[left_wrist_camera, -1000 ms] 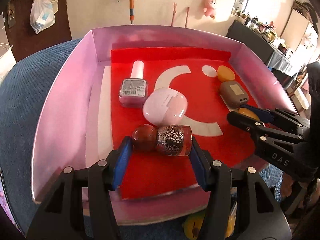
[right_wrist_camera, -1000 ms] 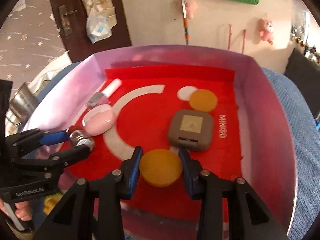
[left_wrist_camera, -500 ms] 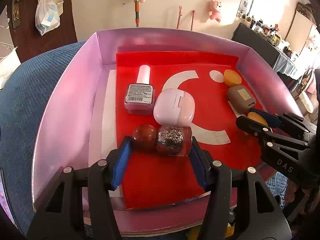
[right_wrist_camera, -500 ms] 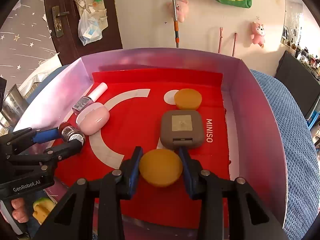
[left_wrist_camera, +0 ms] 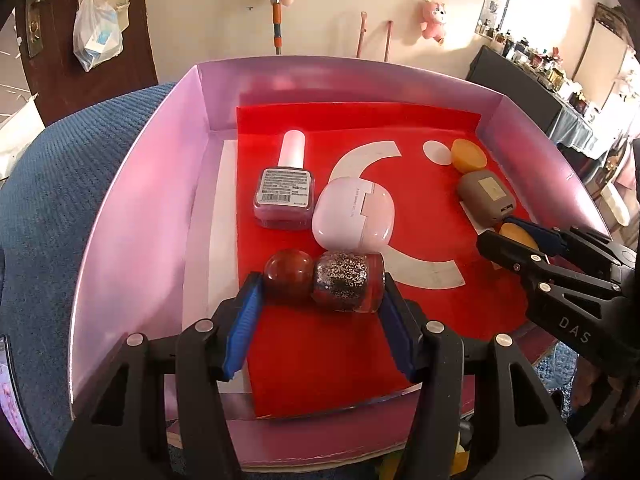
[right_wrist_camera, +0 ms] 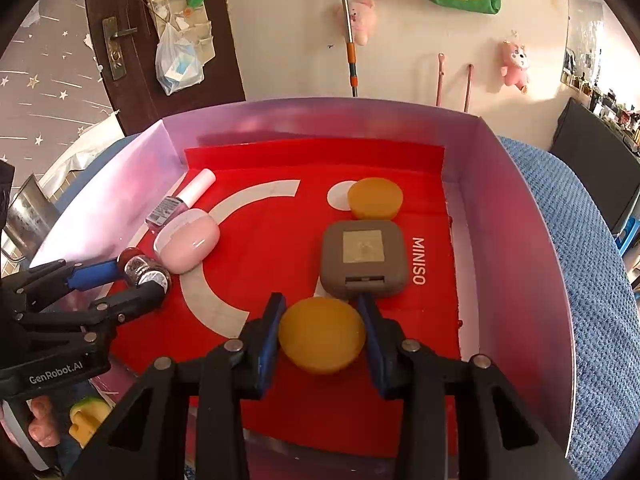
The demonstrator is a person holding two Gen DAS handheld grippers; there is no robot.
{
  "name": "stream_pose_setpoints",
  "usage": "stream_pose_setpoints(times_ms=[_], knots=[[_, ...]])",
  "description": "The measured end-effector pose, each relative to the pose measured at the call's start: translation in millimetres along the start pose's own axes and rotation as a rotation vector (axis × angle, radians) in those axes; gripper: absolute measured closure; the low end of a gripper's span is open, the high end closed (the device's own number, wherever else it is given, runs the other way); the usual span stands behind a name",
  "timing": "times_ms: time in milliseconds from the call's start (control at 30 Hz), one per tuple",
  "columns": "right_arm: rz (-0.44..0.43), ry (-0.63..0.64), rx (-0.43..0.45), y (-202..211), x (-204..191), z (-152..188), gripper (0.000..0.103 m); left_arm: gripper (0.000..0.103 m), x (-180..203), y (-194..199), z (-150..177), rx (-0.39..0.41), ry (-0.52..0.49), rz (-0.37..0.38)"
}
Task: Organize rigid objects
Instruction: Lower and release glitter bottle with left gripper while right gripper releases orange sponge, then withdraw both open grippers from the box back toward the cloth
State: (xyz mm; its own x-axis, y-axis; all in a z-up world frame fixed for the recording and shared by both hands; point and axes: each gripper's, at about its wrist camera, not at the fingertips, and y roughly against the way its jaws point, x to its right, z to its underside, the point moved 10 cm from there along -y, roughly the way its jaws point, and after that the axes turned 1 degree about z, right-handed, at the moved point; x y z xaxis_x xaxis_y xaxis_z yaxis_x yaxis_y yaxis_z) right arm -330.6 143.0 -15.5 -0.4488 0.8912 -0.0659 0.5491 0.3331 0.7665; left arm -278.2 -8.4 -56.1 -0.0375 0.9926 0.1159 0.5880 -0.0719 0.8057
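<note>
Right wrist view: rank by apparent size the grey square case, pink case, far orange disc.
1. grey square case
2. pink case
3. far orange disc, close to the pink case; it lies farther from the camera, so unsure.

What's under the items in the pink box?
A red MINISO liner with white curved shapes covers the pink box floor. Pale floor shows along its left edge; anything beneath the liner is hidden.

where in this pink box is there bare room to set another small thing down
The widest bare patch is the red liner down the middle, between the pink case and the grey square case. Another strip runs along the back wall. The left side is crowded: clear bottle, pink case and glitter bottle are bunched together.
</note>
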Motion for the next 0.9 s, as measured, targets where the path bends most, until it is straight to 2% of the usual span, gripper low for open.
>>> stream_pose_setpoints(times_ms=[167, 267, 400, 567, 700, 767, 900], knots=[[0.000, 0.001, 0.000, 1, -1, 0, 0.063, 0.048, -1, 2, 0, 0.001, -0.008, -0.030], [-0.002, -0.002, 0.001, 1, -1, 0, 0.057, 0.048, -2, 4, 0, 0.006, -0.009, -0.036], [-0.003, 0.000, 0.007, 4, -3, 0, 0.056, 0.048, -3, 8, -1, 0.014, -0.005, -0.031], [-0.011, -0.006, 0.023, 11, -4, 0, 0.047, 0.037, 2, 16, -2, 0.034, -0.007, -0.010], [-0.021, -0.005, 0.039, 19, -6, 0, 0.040, 0.035, 5, 22, -2, 0.054, -0.026, -0.038], [-0.028, -0.007, 0.050, 25, -7, 0, 0.035, 0.027, 8, 24, -1, 0.059, -0.033, -0.032], [-0.042, -0.009, 0.079, 39, -10, -1, 0.030, 0.024, 11, 31, -1, 0.075, -0.039, -0.027]])
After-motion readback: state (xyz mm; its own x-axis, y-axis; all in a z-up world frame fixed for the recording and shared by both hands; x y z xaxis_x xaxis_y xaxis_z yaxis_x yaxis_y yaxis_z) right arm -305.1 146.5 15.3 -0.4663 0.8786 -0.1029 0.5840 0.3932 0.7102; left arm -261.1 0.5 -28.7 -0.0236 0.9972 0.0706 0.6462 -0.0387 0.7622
